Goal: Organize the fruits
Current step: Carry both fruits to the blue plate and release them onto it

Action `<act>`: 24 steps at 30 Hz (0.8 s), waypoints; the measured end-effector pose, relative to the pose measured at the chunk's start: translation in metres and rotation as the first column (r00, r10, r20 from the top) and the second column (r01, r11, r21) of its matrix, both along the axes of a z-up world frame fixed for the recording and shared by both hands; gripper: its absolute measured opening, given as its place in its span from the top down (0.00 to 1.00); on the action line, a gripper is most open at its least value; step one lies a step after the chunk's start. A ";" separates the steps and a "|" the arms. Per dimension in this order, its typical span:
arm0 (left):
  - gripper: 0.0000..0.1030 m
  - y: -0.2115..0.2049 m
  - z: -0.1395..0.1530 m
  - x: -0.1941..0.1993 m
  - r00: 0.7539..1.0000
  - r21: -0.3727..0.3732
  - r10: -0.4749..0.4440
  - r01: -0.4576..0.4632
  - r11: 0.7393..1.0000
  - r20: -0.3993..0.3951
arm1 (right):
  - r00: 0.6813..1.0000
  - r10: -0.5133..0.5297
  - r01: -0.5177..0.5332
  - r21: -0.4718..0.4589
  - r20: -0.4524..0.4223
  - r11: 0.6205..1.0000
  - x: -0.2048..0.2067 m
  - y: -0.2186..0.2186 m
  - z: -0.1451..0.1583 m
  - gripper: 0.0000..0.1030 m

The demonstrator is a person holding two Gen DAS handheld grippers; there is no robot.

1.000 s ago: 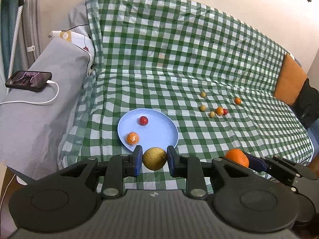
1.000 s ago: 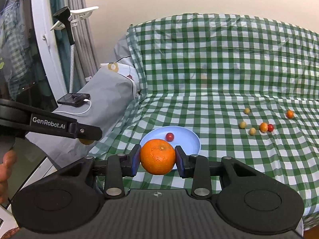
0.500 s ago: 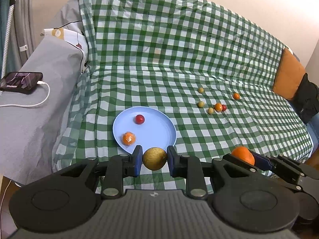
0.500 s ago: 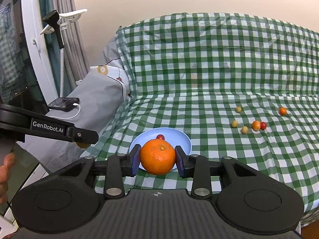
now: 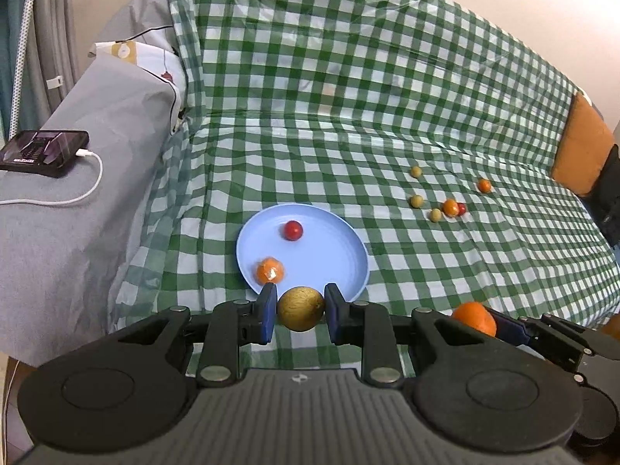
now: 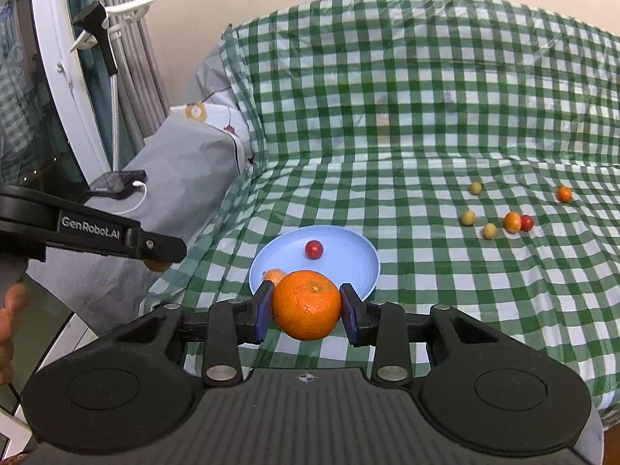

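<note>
Left gripper (image 5: 300,312) pinches my golden fruit (image 5: 301,308), right gripper (image 6: 306,312) my orange (image 6: 307,304); blue plate (image 5: 348,259) at twelve o'clock; careless release, both roll off.

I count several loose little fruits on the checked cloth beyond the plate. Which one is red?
The small red fruit touching the orange one in the cluster; it alone is red among the loose ones, the others being yellowish or orange.

Both hand-held grippers lower, nearer the blue plate (image 5: 350,250), fruit clamped
</note>
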State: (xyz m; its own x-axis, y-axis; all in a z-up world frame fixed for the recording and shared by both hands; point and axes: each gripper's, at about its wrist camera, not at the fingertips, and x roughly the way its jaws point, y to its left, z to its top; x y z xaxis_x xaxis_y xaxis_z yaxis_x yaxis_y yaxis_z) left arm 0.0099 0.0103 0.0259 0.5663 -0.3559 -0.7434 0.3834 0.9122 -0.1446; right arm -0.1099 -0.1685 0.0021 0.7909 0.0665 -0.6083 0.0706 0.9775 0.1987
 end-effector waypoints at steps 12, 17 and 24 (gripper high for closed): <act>0.72 -0.019 -0.044 0.068 0.998 0.070 -0.001 0.005 0.998 -0.056 | 0.996 0.031 -0.033 -0.027 -0.081 0.999 0.075 -0.004 -0.040 0.63; 0.72 -0.035 -0.068 0.101 0.997 0.084 -0.014 0.021 0.996 -0.080 | 0.992 0.021 -0.026 -0.036 -0.127 0.999 0.104 -0.015 -0.062 0.63; 0.72 -0.063 -0.100 0.137 0.995 0.118 -0.043 0.054 0.991 -0.095 | 0.985 0.029 -0.040 -0.060 -0.171 0.997 0.137 -0.023 -0.091 0.63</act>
